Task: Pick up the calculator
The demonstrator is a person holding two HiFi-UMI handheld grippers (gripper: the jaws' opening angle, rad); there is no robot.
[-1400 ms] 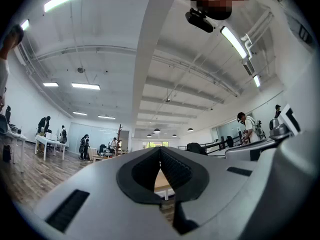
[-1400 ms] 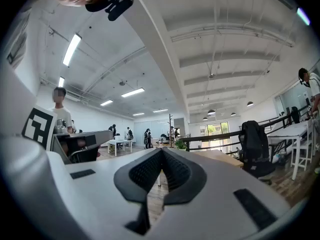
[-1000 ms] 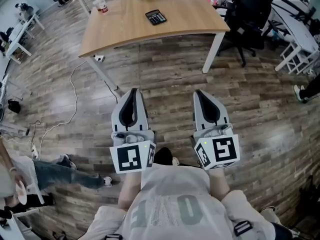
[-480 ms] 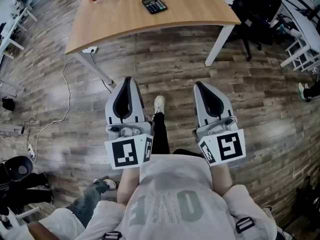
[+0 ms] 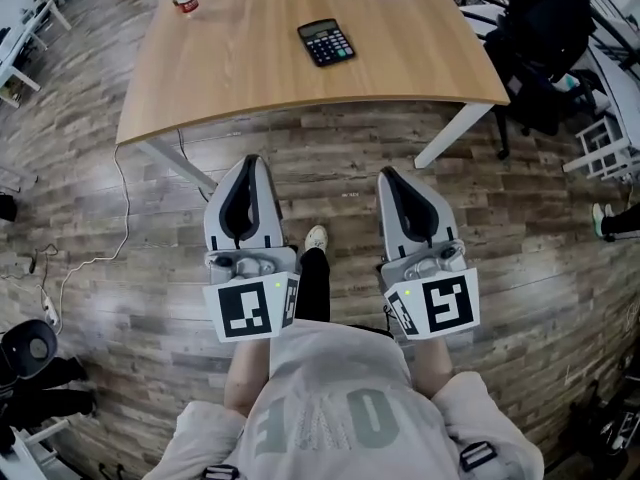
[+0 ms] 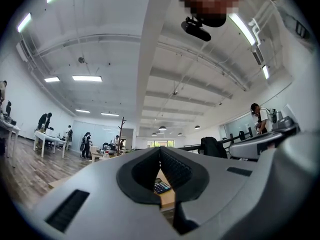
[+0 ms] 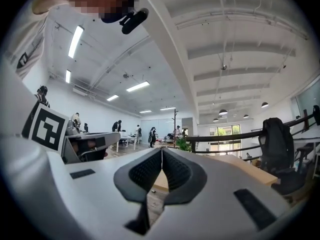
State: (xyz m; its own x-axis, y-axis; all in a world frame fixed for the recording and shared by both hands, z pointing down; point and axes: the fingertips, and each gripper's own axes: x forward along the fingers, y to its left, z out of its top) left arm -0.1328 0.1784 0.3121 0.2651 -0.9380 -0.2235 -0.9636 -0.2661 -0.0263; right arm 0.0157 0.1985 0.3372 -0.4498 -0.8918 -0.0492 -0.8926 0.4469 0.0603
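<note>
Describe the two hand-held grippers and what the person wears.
The left hand-held gripper and the right hand-held gripper are light grey tapering shells with black ribbed pads. Each carries a white cube with black square markers. The person wears a pale short-sleeved shirt with large grey print.

Downward head, forward left gripper views sharing calculator [image 5: 327,42]

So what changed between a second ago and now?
The person has walked closer to the table; it and the calculator now show larger and lower in the head view. Nothing was taken hold of or let go. The left gripper and right gripper stay shut and empty, side by side over the floor, short of the table edge. The calculator still lies untouched on the tabletop.
</note>
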